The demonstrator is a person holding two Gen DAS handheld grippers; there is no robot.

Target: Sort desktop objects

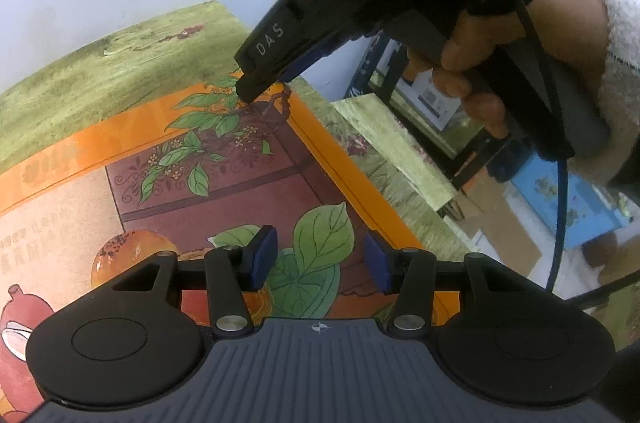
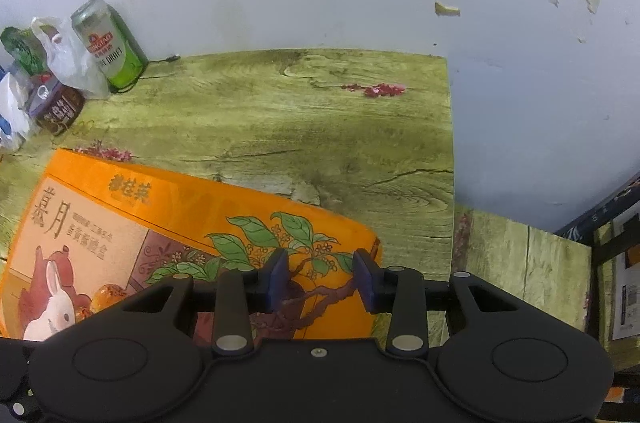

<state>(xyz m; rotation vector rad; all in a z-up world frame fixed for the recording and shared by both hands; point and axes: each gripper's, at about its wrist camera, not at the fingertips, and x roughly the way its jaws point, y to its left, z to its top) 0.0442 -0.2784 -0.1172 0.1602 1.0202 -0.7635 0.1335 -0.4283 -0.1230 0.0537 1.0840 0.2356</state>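
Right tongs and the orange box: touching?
Cannot tell. In the left wrist view the right tongs overlap the orange box corner, but no contact or gap shows plainly.

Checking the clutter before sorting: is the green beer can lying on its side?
No, the green beer can stands upright at the wall, beside a white plastic bag on the table.

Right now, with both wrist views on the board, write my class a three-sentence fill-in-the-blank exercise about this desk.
The gift box lying flat on the table is mainly ___ in colour.
The beer can stands upright beside a white plastic ___.
Printed on the gift box is a white ___.
Missing words: orange; bag; rabbit.
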